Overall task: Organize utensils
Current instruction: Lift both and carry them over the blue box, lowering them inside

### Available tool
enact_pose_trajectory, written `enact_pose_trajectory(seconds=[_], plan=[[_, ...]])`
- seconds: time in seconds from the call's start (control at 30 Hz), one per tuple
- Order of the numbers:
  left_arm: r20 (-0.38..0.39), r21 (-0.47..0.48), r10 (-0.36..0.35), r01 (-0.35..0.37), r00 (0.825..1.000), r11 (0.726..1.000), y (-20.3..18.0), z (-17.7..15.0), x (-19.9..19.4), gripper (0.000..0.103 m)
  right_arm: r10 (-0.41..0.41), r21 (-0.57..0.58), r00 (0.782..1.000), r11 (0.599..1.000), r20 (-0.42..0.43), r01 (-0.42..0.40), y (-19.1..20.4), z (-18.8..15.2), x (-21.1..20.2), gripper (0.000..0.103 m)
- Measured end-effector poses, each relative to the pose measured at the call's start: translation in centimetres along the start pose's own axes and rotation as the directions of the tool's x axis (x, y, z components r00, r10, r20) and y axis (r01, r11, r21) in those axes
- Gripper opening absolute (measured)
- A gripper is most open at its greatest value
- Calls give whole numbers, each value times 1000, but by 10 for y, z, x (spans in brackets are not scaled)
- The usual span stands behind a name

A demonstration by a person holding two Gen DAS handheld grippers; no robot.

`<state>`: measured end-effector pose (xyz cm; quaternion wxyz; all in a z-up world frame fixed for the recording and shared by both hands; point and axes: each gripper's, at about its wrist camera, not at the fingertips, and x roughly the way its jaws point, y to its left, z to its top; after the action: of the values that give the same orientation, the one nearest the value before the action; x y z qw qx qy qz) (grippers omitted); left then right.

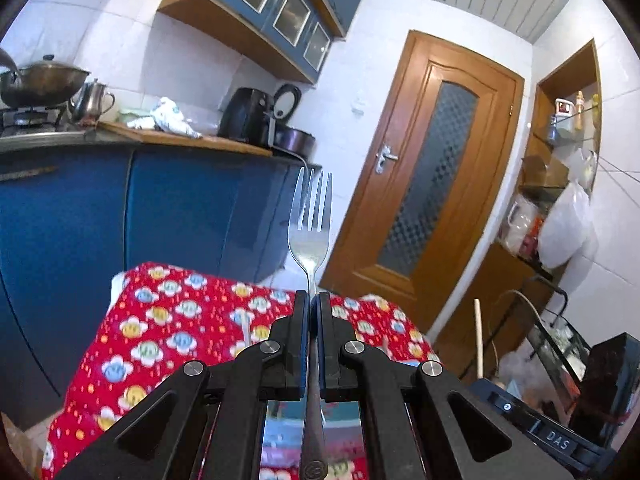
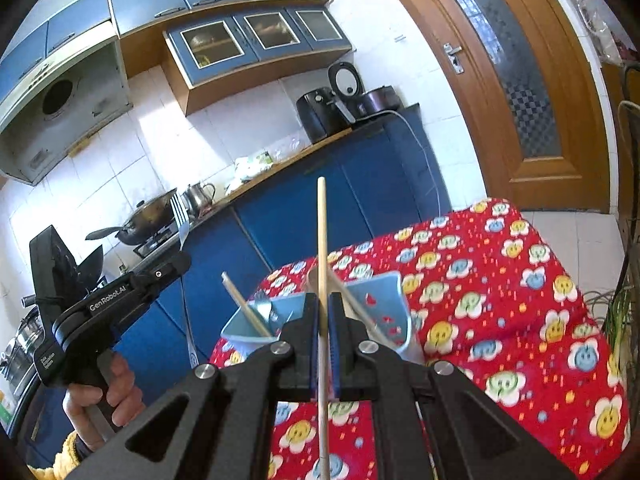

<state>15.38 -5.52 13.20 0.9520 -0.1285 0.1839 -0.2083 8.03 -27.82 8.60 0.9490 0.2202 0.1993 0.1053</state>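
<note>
Left wrist view: the left gripper (image 1: 313, 300) has its fingers clamped on a fork (image 1: 311, 216), tines up, above the red flowered cloth (image 1: 160, 320).

Right wrist view: the right gripper (image 2: 323, 304) fingers pinch a wooden chopstick (image 2: 321, 232) upright over the blue holder (image 2: 384, 304) on the bench.

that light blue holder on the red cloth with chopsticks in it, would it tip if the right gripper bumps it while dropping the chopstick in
Probably yes. The light blue holder looks like thin plastic, so likely light. It stands on the soft, rumpled red cloth, an unsteady base. The chopsticks already in it lean out past the rim, which would add leverage. The chopstick in the right gripper looks stiff, so lower it gently.
</note>
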Motion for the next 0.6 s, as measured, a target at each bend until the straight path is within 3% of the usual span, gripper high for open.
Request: enact_pose_trajectory(seconds=[0.3, 0.6], plan=[[67, -5, 10, -10, 998, 1000, 5, 9, 28, 3, -3, -37, 998, 999, 69, 6, -6, 20, 27, 6], [112, 46, 35, -40, 993, 998, 5, -10, 50, 3, -16, -112, 985, 993, 174, 36, -4, 32, 62, 7]])
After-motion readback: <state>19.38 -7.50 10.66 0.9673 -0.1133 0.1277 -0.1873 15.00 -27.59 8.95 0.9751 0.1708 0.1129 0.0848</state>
